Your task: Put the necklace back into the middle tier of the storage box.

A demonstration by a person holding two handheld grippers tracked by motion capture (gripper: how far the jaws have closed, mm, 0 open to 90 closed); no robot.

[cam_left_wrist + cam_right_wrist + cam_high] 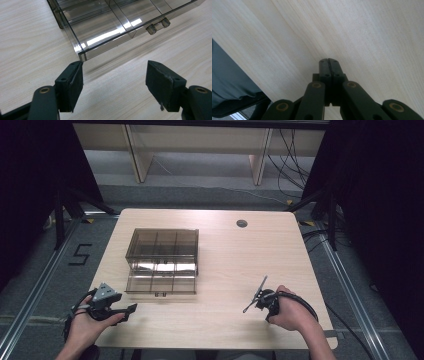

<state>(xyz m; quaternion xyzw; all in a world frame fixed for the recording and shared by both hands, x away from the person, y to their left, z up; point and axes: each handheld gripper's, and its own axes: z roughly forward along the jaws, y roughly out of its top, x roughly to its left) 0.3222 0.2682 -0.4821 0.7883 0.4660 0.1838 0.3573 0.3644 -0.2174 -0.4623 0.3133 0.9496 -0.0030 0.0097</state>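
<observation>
High view: wooden table, grey floor; left gripper spread, right gripper pressed together.

Your table has a pale, matt wood-grain top. The compartment box looks like smoky clear plastic, glossy and smooth, throwing bright glare. Your left gripper carries matt black pads with rough, slightly frayed edges.

A pale wood table stands on grey floor, black curtains on both sides.
</observation>
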